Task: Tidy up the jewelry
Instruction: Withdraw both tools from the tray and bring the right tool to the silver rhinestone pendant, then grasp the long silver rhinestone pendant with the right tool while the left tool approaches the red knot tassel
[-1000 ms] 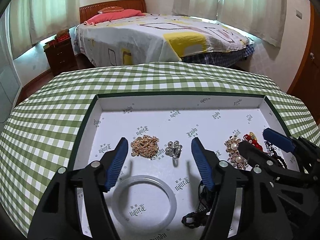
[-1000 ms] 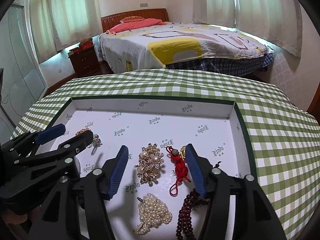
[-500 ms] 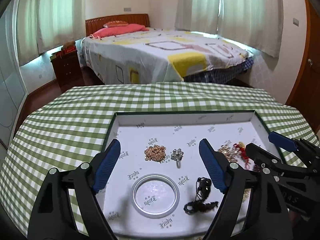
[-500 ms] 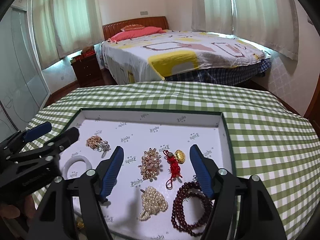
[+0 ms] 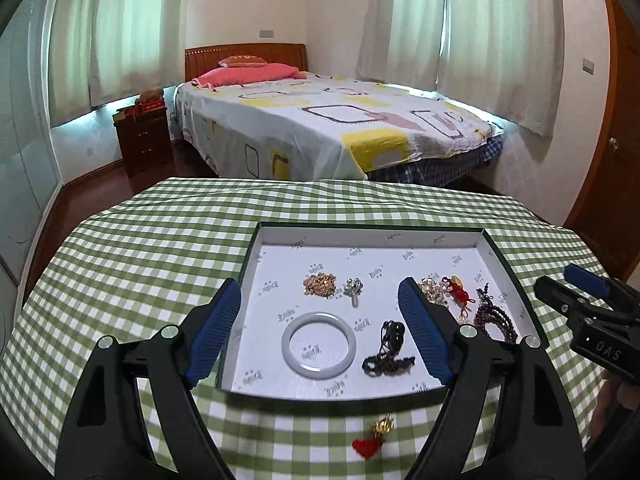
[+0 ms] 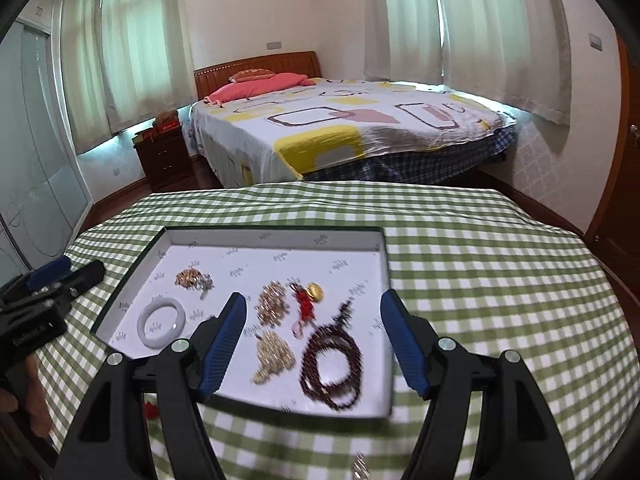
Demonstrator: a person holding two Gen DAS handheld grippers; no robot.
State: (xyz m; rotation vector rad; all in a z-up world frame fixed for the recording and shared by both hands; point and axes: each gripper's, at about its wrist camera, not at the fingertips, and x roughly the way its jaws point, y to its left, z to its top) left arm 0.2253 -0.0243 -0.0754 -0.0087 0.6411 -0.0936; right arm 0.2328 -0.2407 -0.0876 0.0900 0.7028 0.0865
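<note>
A white tray (image 5: 276, 364) with dark green edges lies on the checked table and holds jewelry: a white bangle (image 5: 319, 345), a black cord piece (image 5: 387, 354), a gold cluster (image 5: 319, 284), a silver brooch (image 5: 353, 288), a pearl brooch (image 6: 272, 303), a red knot charm (image 6: 305, 304), a pearl strand (image 6: 274, 356) and dark red beads (image 6: 333, 364). A red-and-gold charm (image 5: 374, 438) lies on the cloth in front of the tray. My left gripper (image 5: 320, 336) is open and empty above the tray's near side. My right gripper (image 6: 314, 346) is open and empty above the tray's right half.
The table has a green checked cloth (image 5: 140, 264) and rounded edges. Beyond it stand a bed (image 5: 332, 128), a wooden nightstand (image 5: 144, 140) and curtained windows. A wooden door (image 5: 616, 152) is at the right. A small silvery item (image 6: 358, 466) lies blurred on the cloth near the front.
Both grippers have pulled back and up from the tray, so the whole tray and the table front now show. Both stay open and empty.
</note>
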